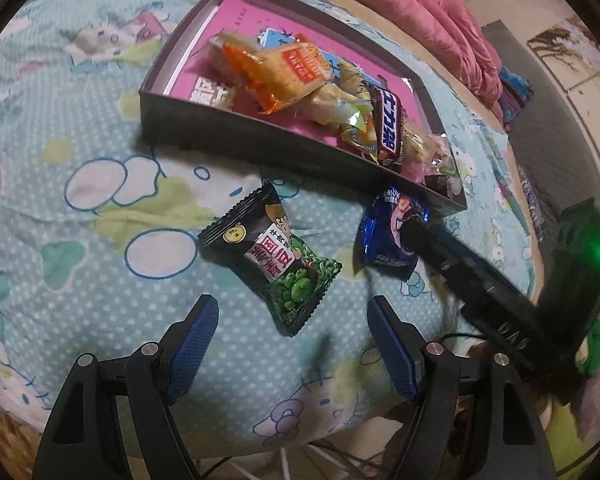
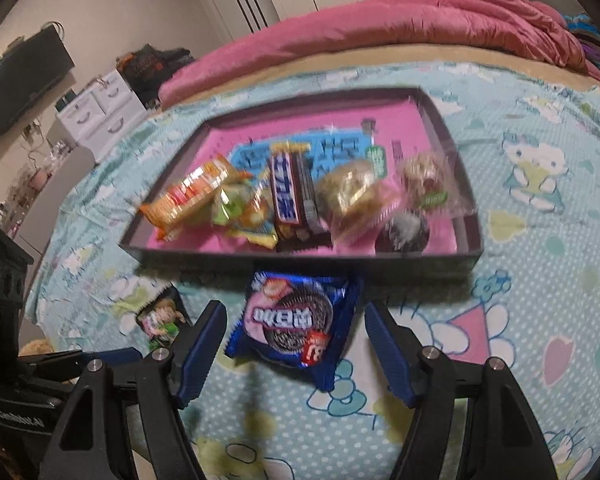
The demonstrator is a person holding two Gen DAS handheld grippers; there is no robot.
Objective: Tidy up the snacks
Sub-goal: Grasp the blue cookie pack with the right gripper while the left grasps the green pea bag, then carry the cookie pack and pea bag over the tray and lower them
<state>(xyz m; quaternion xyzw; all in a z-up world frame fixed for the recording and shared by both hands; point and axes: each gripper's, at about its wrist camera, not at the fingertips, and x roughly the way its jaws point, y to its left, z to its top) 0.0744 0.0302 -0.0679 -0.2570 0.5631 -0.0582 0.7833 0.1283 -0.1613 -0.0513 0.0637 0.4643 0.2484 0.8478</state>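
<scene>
In the left wrist view we see the left gripper with its jaws standing apart and nothing pressed between them; the black pea snack packet lies flat on the patterned bedsheet at the centre of the frame, its lower tip reaching into the gap between the blue fingertips without touching either one. That packet is black with zigzag-cut ends, a cartoon figure, a red and white label and green peas printed on its lower half. In the right wrist view the right gripper is likewise released, and the blue cookie packet sits on the sheet at lower centre, framed by the two blue pads, close to both; we cannot tell whether the edges brush them, but neither pad presses on it. It is a glossy dark blue wrapper showing a dark sandwich cookie, a pink band with white lettering and a small red patch, lying slightly tilted. Just above both packets in each view stands the shallow dark tray with a pink lining, holding an orange cracker pack, a brown chocolate bar and several clear-wrapped pastries. In the left wrist view the right gripper's dark body enters from the lower right, its tip over the blue packet.
</scene>
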